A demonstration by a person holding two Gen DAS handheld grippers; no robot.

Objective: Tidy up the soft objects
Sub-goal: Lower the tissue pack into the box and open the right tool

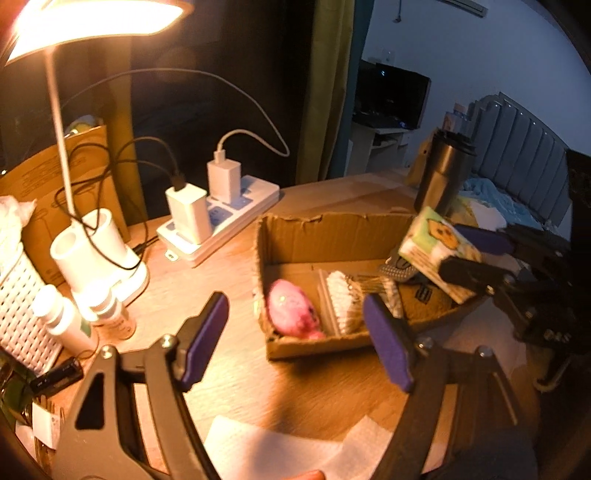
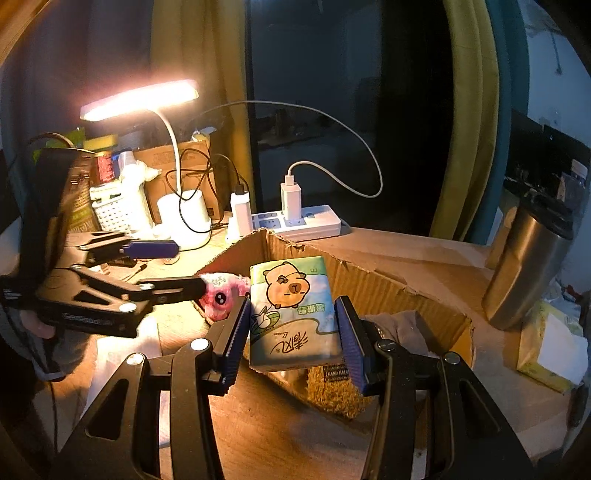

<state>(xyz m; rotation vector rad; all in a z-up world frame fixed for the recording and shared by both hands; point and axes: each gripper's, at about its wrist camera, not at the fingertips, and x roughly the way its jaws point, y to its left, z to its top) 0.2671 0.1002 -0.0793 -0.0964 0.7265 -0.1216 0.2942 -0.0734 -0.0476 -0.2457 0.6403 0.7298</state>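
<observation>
I've got the tissue pack (image 2: 291, 314) clamped between my right fingers (image 2: 238, 332), one pad on each side, cartoon face up, and it hangs just above the near rim of the box (image 2: 369, 273). From the left view the same pack (image 1: 439, 251) sits tilted at the box's right end, held in my right gripper (image 1: 476, 254).

Down in the box (image 1: 332, 229), the pink plush (image 1: 293, 310) lies at the left end, against the wall. Just right of it rests a bundle of cotton swabs (image 1: 341, 302), white tips up. A yellowish towel (image 2: 334, 391) droops over the near rim under the pack, and a grey cloth (image 2: 399, 325) is bunched inside beside it.

My left gripper (image 1: 299, 339) hovers over the surface (image 1: 240, 369) near the box, fingers (image 1: 207, 339) spread wide with nothing between them. In the right view that left gripper (image 2: 177, 266) reaches in from the left, its lower finger just in front of the plush (image 2: 221, 295).

Behind the box, a white power strip (image 1: 221, 221) carries two chargers with cables looping away. Left of it the lit lamp (image 1: 96, 22) stands on its white base. A white basket (image 1: 18, 295) and small bottles crowd the near left. At the far right a steel tumbler (image 2: 528, 266) stands upright on the surface, with an open tissue bag (image 2: 554, 347) beside it. White paper (image 1: 266, 454) lies at the near edge.
</observation>
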